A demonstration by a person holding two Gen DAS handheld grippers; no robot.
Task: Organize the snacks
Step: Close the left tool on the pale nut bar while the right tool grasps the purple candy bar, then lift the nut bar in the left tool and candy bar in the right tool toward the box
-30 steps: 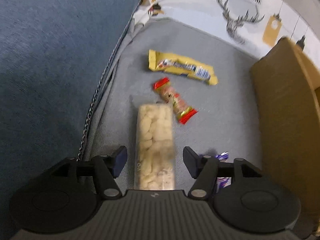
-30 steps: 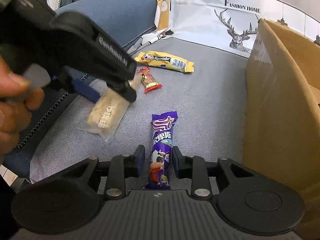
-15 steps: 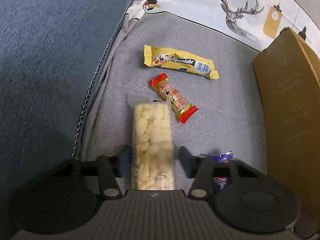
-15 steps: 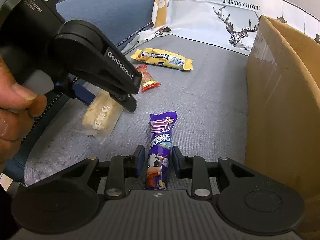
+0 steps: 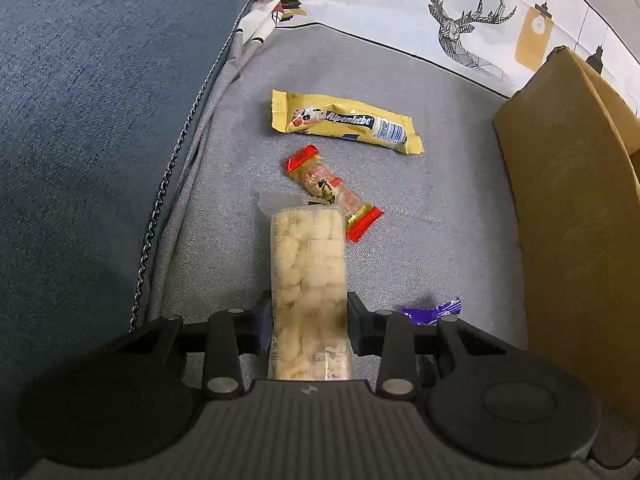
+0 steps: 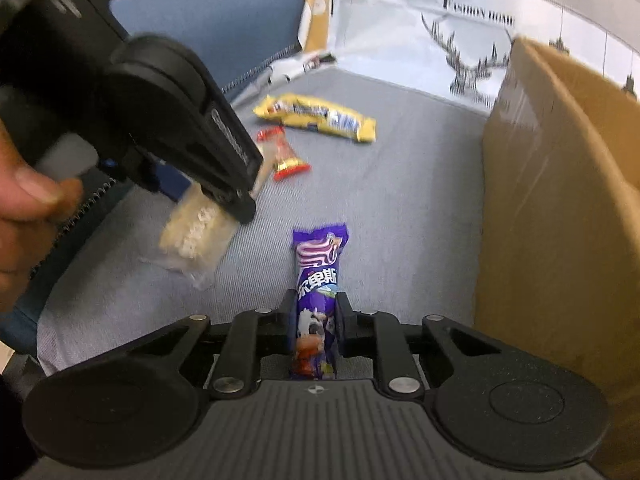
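Note:
A clear pack of pale puffed snack (image 5: 308,256) lies lengthwise between my left gripper's (image 5: 308,312) fingers, whose jaws are closing with the pads against its sides. In the right wrist view that pack (image 6: 196,228) hangs tilted under the left gripper, which a hand (image 6: 24,208) holds. My right gripper (image 6: 313,308) is closing on a purple snack bar (image 6: 318,280), pads touching its lower half. A yellow bar (image 5: 344,122) and a small red-ended bar (image 5: 332,192) lie loose on the grey cushion (image 5: 440,240) further out.
An open cardboard box (image 6: 552,208) stands at the right, its wall close to the purple bar. A blue sofa arm (image 5: 80,120) rises on the left. A white deer-print pillow (image 5: 460,12) closes off the back.
The left jaws have narrowed from wide apart onto the clear pack, whose near end now sits higher. The right jaws have narrowed onto the purple bar. Both hands have stayed about where they were.

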